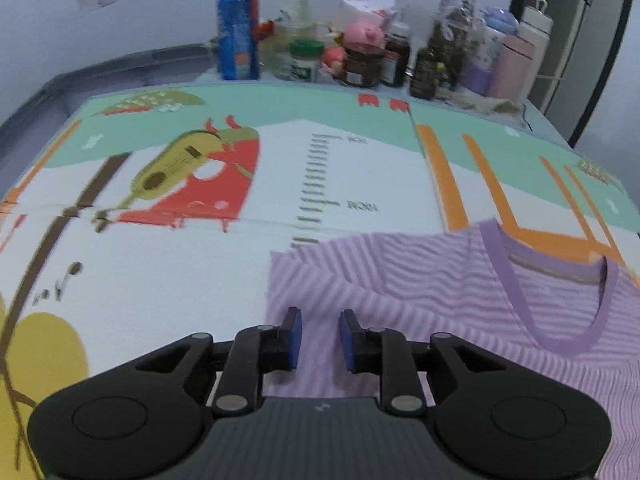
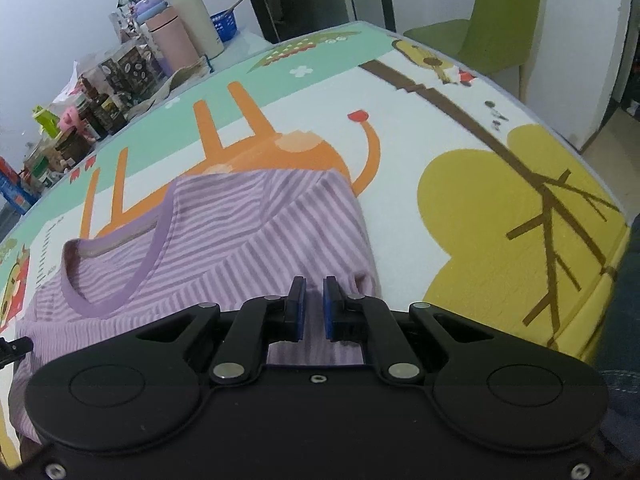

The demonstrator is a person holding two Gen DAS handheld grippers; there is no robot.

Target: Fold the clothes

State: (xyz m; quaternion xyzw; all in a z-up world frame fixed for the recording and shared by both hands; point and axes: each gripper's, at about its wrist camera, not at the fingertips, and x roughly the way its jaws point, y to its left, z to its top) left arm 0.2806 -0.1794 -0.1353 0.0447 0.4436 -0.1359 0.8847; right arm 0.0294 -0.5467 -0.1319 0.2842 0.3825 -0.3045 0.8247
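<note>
Along the far edge of the cartoon-printed play mat: dark brown glass jars, contents unreadable, a blue carton, a pink insulated flask. Near edge: lilac-and-white striped knit T-shirt lying flat, neckline up. Left black two-finger claw parted, hovering over the shirt's side edge, pinching nothing. Right black claw parted narrowly above the opposite sleeve, empty too.

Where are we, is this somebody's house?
Probably a home room. A cartoon play mat covers the table, jars and bottles crowd its far edge, and a green chair stands beside it.
</note>
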